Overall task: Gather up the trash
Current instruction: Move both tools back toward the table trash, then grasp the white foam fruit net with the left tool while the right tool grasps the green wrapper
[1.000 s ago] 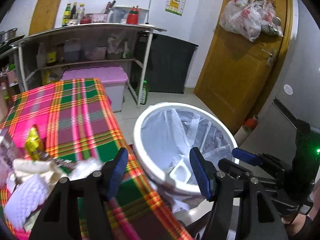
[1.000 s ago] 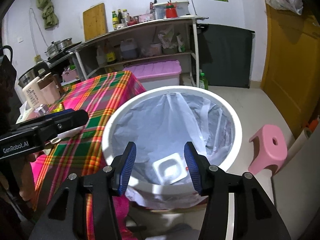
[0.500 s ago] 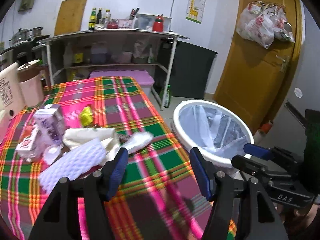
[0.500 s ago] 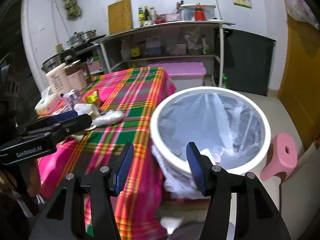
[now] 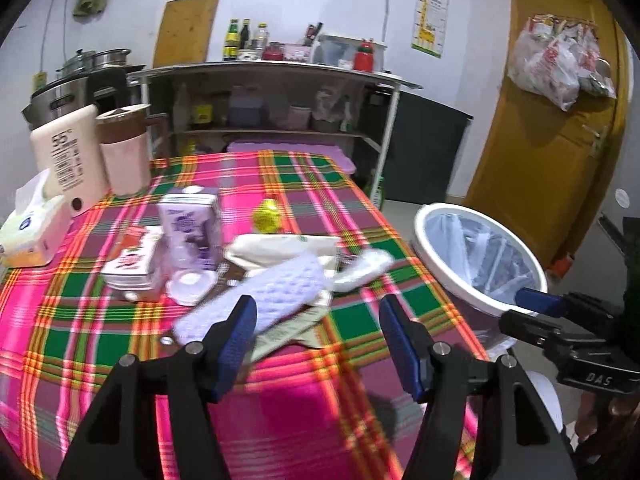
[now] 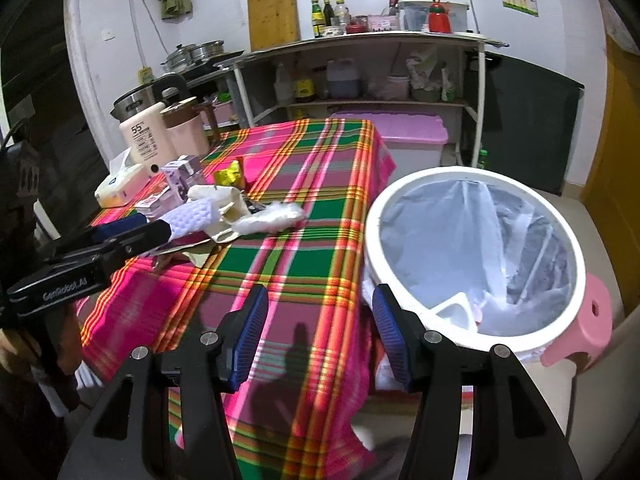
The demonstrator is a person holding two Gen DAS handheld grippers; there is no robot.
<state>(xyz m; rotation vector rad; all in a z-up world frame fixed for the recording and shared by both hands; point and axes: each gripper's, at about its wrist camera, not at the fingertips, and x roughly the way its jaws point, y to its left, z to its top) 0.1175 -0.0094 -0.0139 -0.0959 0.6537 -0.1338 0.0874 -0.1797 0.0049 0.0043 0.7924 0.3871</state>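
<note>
Here, a table covered in a pink and green plaid cloth (image 5: pixel 100 332) filled most of both views. At its nine o'clock edge sat a tissue box (image 5: pixel 30 226), with a cream thermos (image 5: pixel 68 160) and a pink jug (image 5: pixel 126 152) behind it toward eleven o'clock. Toward the centre the trash lay clustered: a purple drink carton (image 5: pixel 192 230), a flattened red and white carton (image 5: pixel 132 262), a round clear lid (image 5: pixel 190 283), a yellow wrapper (image 5: pixel 267 218), a white foam net sleeve (image 5: pixel 256 302) and a crumpled clear plastic bag (image 5: pixel 366 266). The left gripper (image 5: pixel 318 344) hovered at six o'clock, just short of the foam sleeve, jaws apart and empty. At three o'clock, beside the table, stood a white lined trash bin (image 6: pixel 472 178) holding a white plastic tray (image 6: pixel 454 312). The right gripper (image 6: pixel 320 338) was likewise spread and empty, near the bin's rim. Judging by this, collection had barely begun; most litter remained on the table.
</note>
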